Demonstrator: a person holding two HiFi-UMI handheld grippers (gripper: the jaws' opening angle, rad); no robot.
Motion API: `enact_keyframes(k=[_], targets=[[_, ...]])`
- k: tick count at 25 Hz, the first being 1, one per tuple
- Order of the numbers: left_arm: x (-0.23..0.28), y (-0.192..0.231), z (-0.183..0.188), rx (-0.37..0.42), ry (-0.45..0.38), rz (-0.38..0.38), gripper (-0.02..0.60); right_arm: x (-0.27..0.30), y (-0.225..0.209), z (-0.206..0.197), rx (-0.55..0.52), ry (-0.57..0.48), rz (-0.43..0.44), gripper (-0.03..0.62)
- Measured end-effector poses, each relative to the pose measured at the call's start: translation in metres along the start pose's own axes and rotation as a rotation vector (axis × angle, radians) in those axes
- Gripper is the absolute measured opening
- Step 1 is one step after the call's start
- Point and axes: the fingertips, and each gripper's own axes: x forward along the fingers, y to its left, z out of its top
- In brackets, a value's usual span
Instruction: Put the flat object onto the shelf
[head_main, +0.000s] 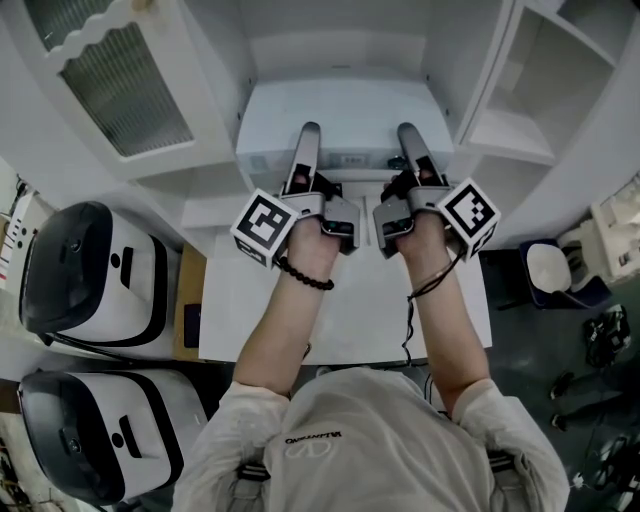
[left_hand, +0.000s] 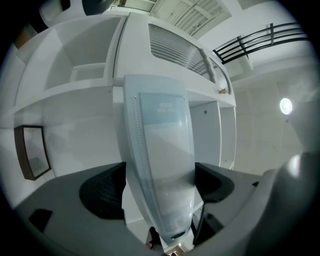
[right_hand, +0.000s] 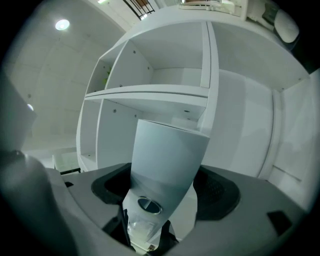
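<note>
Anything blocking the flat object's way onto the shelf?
Nothing visible. The flat object, between the jaws of the left gripper and right gripper, already reaches into the white cabinet's middle bay; that bay shows no other item.

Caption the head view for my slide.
Left hand-held gripper and right hand-held gripper, both open, straddle the flat object at the shelf.

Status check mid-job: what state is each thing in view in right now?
flat object: lying flat in the open bay of the cabinet, a gripper on each side of its near edge.
left gripper: jaws open wide, flat object between them.
right gripper: jaws open wide, flat object between them.
cabinet door: swung open.
</note>
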Motion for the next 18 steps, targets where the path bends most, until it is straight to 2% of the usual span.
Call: enact_keyframes(k=[3,5,7,8,9,11,13,15,18], targets=[[-0.016,0.005,0.0,-0.004,-0.006,0.002,0.423,-0.021,0.004,-0.001,-0.075,-0.04,0.024,0.37],[-0.031,-0.001,-0.002,-0.031,-0.017,-0.028,0.423,-0.038,0.005,-0.002,-0.138,-0.075,0.027,0.364],[-0.051,-0.003,-0.004,0.004,-0.015,-0.024,0.422,-0.056,0.002,-0.002,-0.243,-0.107,0.001,0.331],[-0.061,-0.001,-0.005,0.065,0.0,-0.005,0.414,-0.064,0.001,-0.002,-0.317,-0.118,-0.014,0.293],[-0.07,-0.002,-0.006,0.157,0.022,0.009,0.369,-0.07,0.003,-0.002,-0.398,-0.129,-0.02,0.243],[-0.076,-0.015,-0.003,0.396,0.065,-0.006,0.24,-0.076,0.019,-0.005,-0.553,-0.149,0.003,0.128],[-0.074,-0.033,0.001,0.602,0.074,-0.031,0.139,-0.075,0.036,-0.012,-0.648,-0.156,0.042,0.067],[-0.071,-0.044,0.003,0.743,0.074,-0.037,0.04,-0.069,0.044,-0.02,-0.691,-0.129,0.06,0.033],[-0.061,-0.046,-0.002,0.869,0.113,-0.034,0.005,-0.056,0.036,-0.031,-0.703,-0.047,0.027,0.011]])
